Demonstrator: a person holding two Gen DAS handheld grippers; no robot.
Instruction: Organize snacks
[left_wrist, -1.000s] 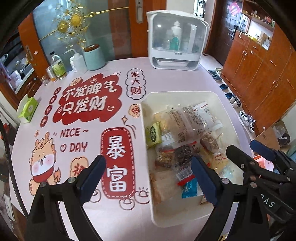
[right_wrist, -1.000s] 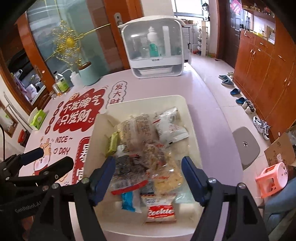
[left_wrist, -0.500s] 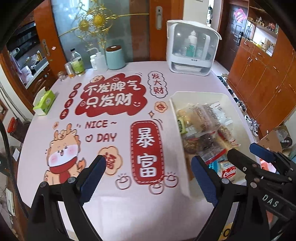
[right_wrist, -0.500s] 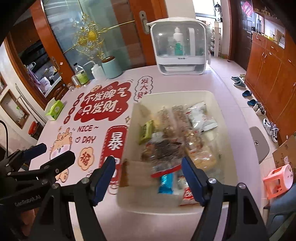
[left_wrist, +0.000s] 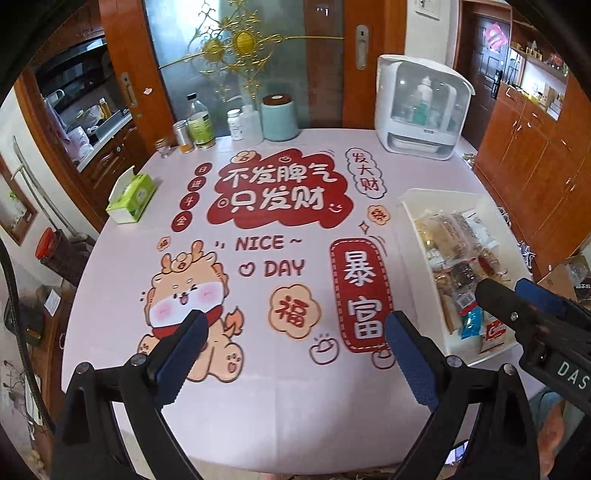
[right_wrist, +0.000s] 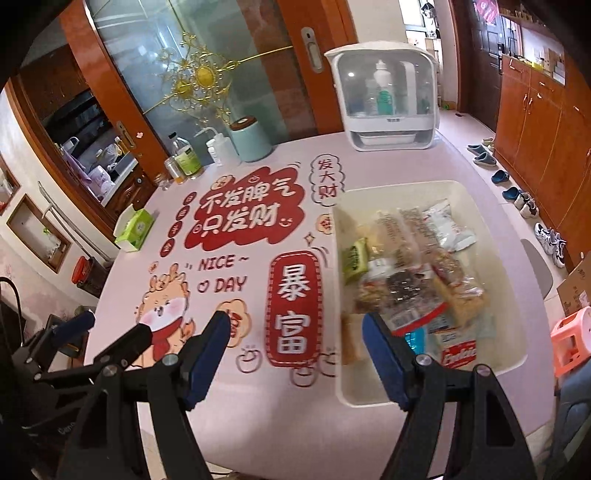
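Both grippers empty above snack tray (right_wrist: 436, 184)

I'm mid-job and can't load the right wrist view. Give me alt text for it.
The right gripper hangs open and empty above a round table with a pink printed cover, near a white tray holding a pile of packaged snacks. The left gripper, also empty, shows at lower left; bottles and a white cabinet stand at the far edge.

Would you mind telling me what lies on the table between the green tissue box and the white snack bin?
Only the printed tablecloth, with nothing standing on that stretch between the green tissue box and the white snack bin; the left wrist view shows it best.
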